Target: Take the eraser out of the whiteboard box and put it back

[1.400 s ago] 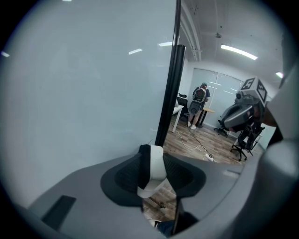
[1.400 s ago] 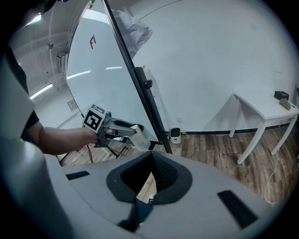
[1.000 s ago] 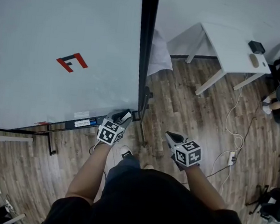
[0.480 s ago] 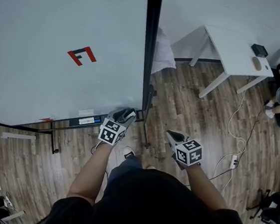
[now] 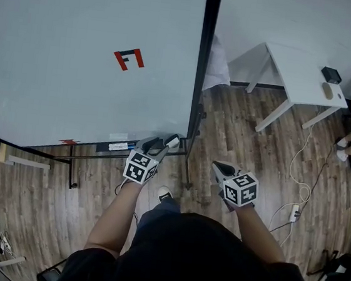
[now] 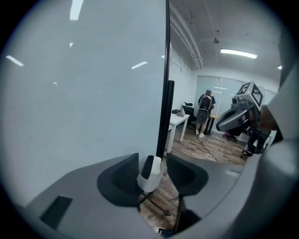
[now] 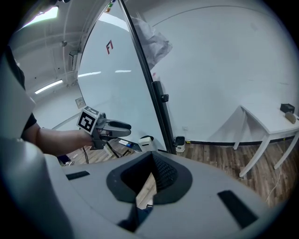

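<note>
The white eraser with a black strip (image 5: 171, 141) stands at the right end of the whiteboard's tray (image 5: 115, 146), by the board's black edge post. My left gripper (image 5: 162, 145) is right at it, and its jaws have just been opening. In the left gripper view the eraser (image 6: 150, 172) sits between the jaws of that gripper (image 6: 159, 172), close to the left one, with a gap to the right one. In the right gripper view the eraser (image 7: 146, 141) lies just beyond the left gripper's fingers (image 7: 125, 126). My right gripper (image 5: 220, 169) hangs over the floor, shut and empty (image 7: 152, 163).
The big whiteboard (image 5: 77, 62) with a red mark (image 5: 129, 58) fills the left. A white table (image 5: 302, 75) stands at the back right. A cable and power strip (image 5: 293, 213) lie on the wooden floor. A person (image 6: 204, 105) stands far off.
The board has slid right and up in the head view. My left gripper has drawn back a little from the board's corner, and the eraser now shows more beyond its fingertips.
</note>
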The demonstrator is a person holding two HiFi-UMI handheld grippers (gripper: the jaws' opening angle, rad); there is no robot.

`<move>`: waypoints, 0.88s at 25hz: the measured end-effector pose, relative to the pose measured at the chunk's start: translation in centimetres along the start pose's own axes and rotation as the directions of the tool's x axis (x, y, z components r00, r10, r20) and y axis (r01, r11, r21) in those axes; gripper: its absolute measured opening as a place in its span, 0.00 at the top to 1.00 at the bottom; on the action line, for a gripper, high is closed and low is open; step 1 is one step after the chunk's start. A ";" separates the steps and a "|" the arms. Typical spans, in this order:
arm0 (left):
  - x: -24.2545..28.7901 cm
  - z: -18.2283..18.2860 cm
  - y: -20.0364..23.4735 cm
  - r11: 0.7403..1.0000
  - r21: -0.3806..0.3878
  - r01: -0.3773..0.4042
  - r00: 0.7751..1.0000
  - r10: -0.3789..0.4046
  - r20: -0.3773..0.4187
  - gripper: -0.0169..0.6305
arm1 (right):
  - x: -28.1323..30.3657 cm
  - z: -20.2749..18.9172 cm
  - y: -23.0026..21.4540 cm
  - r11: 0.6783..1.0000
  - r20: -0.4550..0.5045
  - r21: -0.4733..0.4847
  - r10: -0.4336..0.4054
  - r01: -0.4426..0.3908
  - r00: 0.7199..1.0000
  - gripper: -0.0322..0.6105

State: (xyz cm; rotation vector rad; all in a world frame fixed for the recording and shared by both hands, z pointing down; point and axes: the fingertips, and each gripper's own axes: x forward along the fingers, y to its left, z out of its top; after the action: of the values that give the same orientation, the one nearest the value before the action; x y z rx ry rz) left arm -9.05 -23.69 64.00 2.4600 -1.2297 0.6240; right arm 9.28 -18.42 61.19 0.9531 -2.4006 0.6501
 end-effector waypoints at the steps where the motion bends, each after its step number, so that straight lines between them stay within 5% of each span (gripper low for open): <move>1: -0.6 0.0 0.0 1.000 0.000 -0.007 1.000 0.007 0.004 0.67 | -0.1 0.1 0.3 1.000 0.002 -0.006 0.003 -0.003 1.000 0.96; 22: -10.5 -2.6 -3.1 0.996 -0.009 -0.088 0.994 0.089 0.056 0.80 | -3.0 0.7 6.3 0.990 0.049 -0.136 0.037 -0.030 0.998 0.96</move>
State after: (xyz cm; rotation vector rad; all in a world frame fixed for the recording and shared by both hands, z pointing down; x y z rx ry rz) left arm -12.78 -13.66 60.55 2.4442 -1.3668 0.5753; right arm 6.56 -13.24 57.34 0.8841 -2.4750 0.4724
